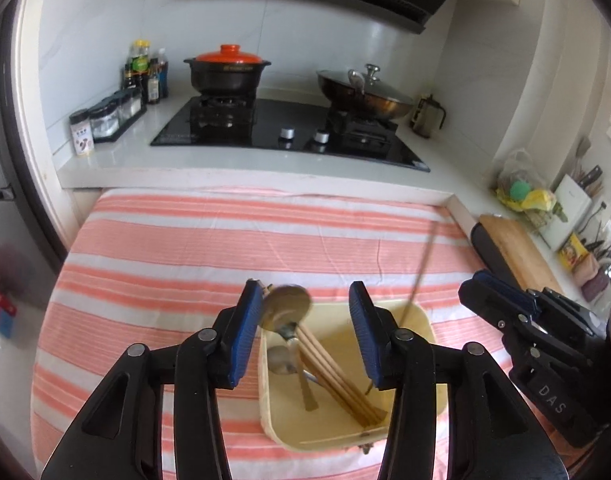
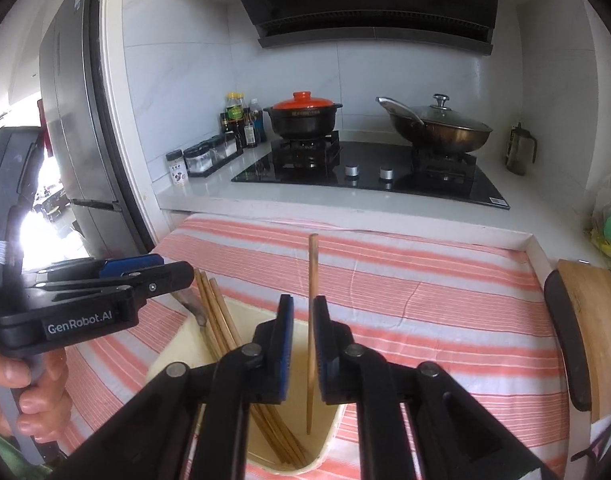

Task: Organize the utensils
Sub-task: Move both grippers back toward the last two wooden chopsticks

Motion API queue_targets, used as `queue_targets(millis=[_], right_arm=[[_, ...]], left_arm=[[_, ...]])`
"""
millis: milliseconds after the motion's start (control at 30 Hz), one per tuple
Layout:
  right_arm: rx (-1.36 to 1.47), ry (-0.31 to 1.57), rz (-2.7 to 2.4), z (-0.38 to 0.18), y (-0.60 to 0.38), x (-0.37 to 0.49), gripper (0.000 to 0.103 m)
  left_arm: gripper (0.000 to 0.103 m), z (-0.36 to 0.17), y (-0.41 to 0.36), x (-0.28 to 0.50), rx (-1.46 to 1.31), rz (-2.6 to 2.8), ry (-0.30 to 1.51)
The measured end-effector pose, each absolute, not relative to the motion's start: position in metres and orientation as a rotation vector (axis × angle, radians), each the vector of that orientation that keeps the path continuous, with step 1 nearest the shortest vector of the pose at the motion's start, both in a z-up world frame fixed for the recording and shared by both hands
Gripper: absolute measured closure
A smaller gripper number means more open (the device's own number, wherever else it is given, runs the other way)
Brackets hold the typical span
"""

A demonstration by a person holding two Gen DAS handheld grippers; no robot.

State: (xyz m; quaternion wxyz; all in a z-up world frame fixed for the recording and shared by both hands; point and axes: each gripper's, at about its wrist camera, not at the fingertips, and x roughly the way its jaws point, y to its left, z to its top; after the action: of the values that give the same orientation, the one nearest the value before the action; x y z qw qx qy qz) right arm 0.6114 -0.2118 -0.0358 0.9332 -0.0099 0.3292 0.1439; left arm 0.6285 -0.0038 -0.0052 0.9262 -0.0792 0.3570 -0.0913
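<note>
Left gripper point(image 1: 305, 336) fills the lower centre of the left wrist view, its blue-padded jaws spread wide and holding nothing, hovering over a cream bin point(image 1: 419, 320) on the striped cloth. Inside the bin, toward its left side, lie two metal spoons point(image 1: 283, 360), a blurred round metal utensil point(image 1: 286, 305) resting against the rim, and a bundle of wooden chopsticks point(image 1: 337, 376) leaning diagonally.

Right gripper point(image 2: 303, 356), at the lower centre of the right wrist view, has its jaws nearly closed. A single chopstick point(image 2: 312, 280) stands upright between the pads with its tip down inside the bin point(image 2: 173, 354). It sits against the right pad, with a gap showing on the left, so whether it is firmly pinched cannot be told.

By my judgement the chopstick is light, stiff and smooth, and likely to pivot or slide in the pads; a hold near its middle would control it best. The spoons look heavier and slippery, best taken by the handle.

An orange-and-white striped cloth point(image 2: 405, 288) covers the work surface. Beyond it, across the upper frame, a white counter holds seasoning bottles point(image 2: 241, 120), a black gas hob point(image 2: 369, 172) carrying an orange-lidded clay pot point(image 2: 303, 118) and a glass-lidded wok point(image 2: 439, 126), under a dark range hood point(image 2: 369, 4).
</note>
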Motion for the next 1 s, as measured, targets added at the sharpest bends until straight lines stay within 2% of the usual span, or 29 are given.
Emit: queue_targets(millis=[33,67,133,300,500,733,867,1000], right_arm=[[0.003,0.656,0.300,-0.026,-0.214,0.605,0.070],[0.021,0.634,0.310,-0.014,-0.216,0.595,0.062],[0.023,0.595,0.315,0.009,-0.219,0.570,0.062],[-0.059,0.628,0.313,0.024,-0.228,0.491,0.057],[-0.160,0.736,0.224,-0.044,-0.246,0.376,0.056],[-0.060,0.841,0.114,-0.144,-0.246,0.272,0.056],[0.005,0.883,0.099,-0.170,-0.244,0.245,0.056],[-0.002,0.864,0.106,-0.170,-0.239,0.231,0.056]], left_arm=[[0.042,0.007,0.001,0.617,-0.158,-0.193,0.706],[0.038,0.020,0.006,0.604,-0.144,-0.193,0.680],[0.026,0.040,0.017,0.572,-0.103,-0.194,0.643],[0.018,0.038,0.048,0.480,-0.002,-0.215,0.685],[0.018,-0.035,0.060,0.372,0.023,-0.211,0.810],[0.018,-0.124,0.038,0.300,-0.110,-0.180,0.925],[0.018,-0.149,0.022,0.285,-0.150,-0.180,0.958],[0.018,-0.151,0.009,0.279,-0.095,-0.144,0.940]])
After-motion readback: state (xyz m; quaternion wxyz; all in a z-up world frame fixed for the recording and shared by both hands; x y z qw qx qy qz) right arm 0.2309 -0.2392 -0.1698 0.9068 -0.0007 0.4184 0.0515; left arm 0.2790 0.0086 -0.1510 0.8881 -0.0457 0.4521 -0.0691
